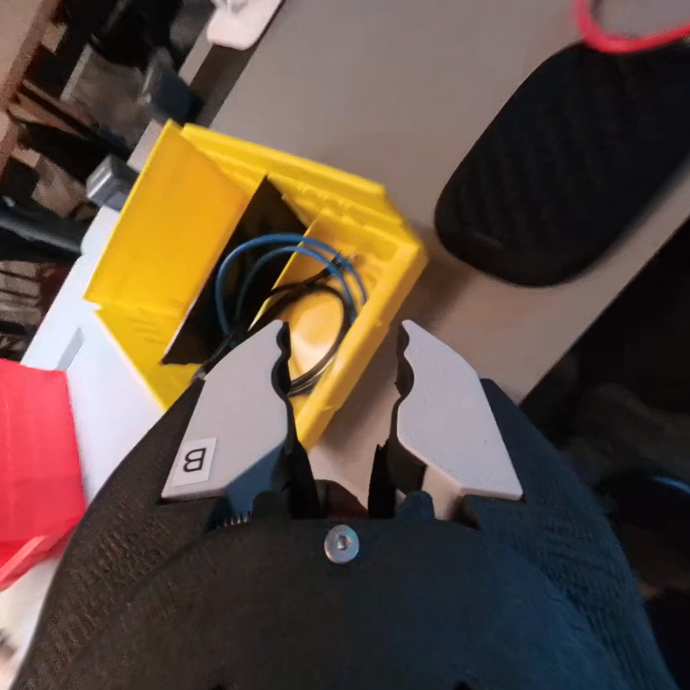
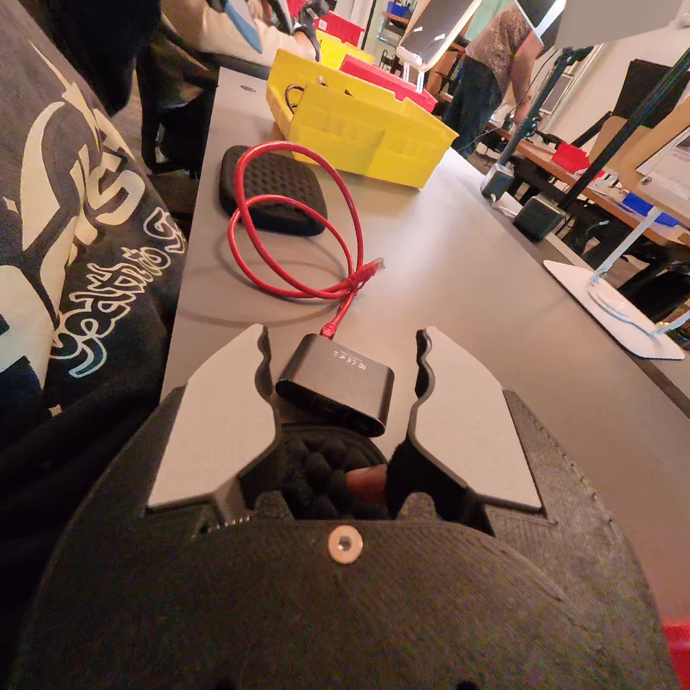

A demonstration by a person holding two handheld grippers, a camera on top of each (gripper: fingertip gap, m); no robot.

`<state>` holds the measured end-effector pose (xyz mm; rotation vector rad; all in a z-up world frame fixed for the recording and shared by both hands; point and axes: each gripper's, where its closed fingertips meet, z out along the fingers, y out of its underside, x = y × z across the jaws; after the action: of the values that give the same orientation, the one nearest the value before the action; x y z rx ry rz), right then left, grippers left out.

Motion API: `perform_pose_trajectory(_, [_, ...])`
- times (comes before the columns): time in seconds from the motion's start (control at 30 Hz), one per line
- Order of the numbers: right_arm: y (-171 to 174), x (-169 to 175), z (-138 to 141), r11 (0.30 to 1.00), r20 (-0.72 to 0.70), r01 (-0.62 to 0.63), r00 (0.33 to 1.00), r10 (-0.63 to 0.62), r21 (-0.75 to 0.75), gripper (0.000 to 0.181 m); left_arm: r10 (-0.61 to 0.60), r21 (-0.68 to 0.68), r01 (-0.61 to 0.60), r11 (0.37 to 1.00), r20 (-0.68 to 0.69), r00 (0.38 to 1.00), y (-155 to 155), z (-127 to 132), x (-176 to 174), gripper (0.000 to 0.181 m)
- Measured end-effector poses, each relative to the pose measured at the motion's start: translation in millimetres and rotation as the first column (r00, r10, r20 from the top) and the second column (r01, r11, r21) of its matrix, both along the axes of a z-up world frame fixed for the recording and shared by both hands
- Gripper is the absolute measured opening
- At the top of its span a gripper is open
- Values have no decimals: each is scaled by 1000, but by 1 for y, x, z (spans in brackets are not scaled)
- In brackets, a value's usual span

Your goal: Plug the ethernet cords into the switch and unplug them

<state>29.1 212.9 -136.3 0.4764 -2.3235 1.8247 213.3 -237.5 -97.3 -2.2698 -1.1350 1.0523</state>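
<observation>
Right wrist view shows your right tongs (image 2: 343,367) spread apart low over the grey desk (image 2: 466,261), gripping nothing. The black switch (image 2: 336,381) lies flat on the desk between the two grey fingers (image 2: 220,414), touching neither. A red ethernet cord (image 2: 298,239) is plugged into the switch's far end; from there it coils in two loops toward the centre of the frame, one loop resting over a black mesh pad (image 2: 276,190), and its free plug (image 2: 375,266) lies on the desk just right of the coil. A yellow bin (image 2: 373,149) stands beyond the pad in the upper middle, with a red bin (image 2: 388,80) behind it. A second black mesh pad (image 2: 321,474) sits just under the tongs' base.

Your left tongs (image 1: 343,358) are likewise parted and empty (this view is motion-blurred). They hover over the near corner of the yellow bin (image 1: 157,239), where a blue cord (image 1: 261,248) and a black cord (image 1: 328,295) lie coiled inside. The black pad (image 1: 552,179) lies in the upper right of that frame.
</observation>
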Motion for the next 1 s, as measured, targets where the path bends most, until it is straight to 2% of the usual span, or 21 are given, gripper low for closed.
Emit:
perform_pose_trajectory(0.07, [-1, 1, -1, 1000, -3, -2, 1000, 2, 3, 75, 41, -114, -32, 993, 78, 996, -27, -4, -3, 49])
perform_pose_trajectory(0.17, [-2, 1, -2, 1000, -13, 2, 1000, -2, 11, 74, 90, -271, -2, 963, 313, 946, -63, -24, 2, 43])
perform_pose_trajectory(0.3, [-1, 0, 0, 1000, -10, 8, 1000, -9, -7, 70, 89, -336, 93, 937, 489, 868, -89, -37, 0, 41])
perform_pose_trajectory(0.43, [-1, 0, 0, 1000, -17, 12, 1000, -12, -15, 67, -1, -309, 187, 932, 516, 857, -89, -46, -14, 38])
perform_pose_trajectory(0.5, [-1, 0, 0, 1000, -20, 13, 1000, -14, -14, 66, -41, -301, 247, 921, 555, 831, -85, -56, -14, 34])
perform_pose_trajectory(0.57, [-1, -1, 0, 1000, -21, 15, 1000, -15, -14, 64, -22, -342, 285, 895, 605, 796, -88, -66, -9, 26])
perform_pose_trajectory(0.63, [-1, -1, -1, 1000, -24, 15, 1000, -15, -9, 63, 11, -429, 337, 838, 631, 775, -99, -70, -11, 24])
perform_pose_trajectory(0.77, [-2, 0, -2, 1000, -39, 19, 999, -19, -3, 59, -21, -450, 426, 784, 668, 744, -97, -77, -20, 23])
perform_pose_trajectory(0.83, [-2, 0, -2, 1000, -47, 22, 999, -22, -4, 58, -7, -452, 438, 777, 690, 724, -98, -80, -20, 20])
perform_pose_trajectory(0.9, [-2, -1, -2, 1000, -50, 22, 999, -23, -6, 57, -18, -435, 414, 800, 672, 740, -94, -77, -22, 18])
perform_pose_trajectory(1.0, [-2, -1, -2, 1000, -48, 23, 999, -23, -6, 57, -60, -398, 342, 851, 574, 817, -83, -58, -27, 12])
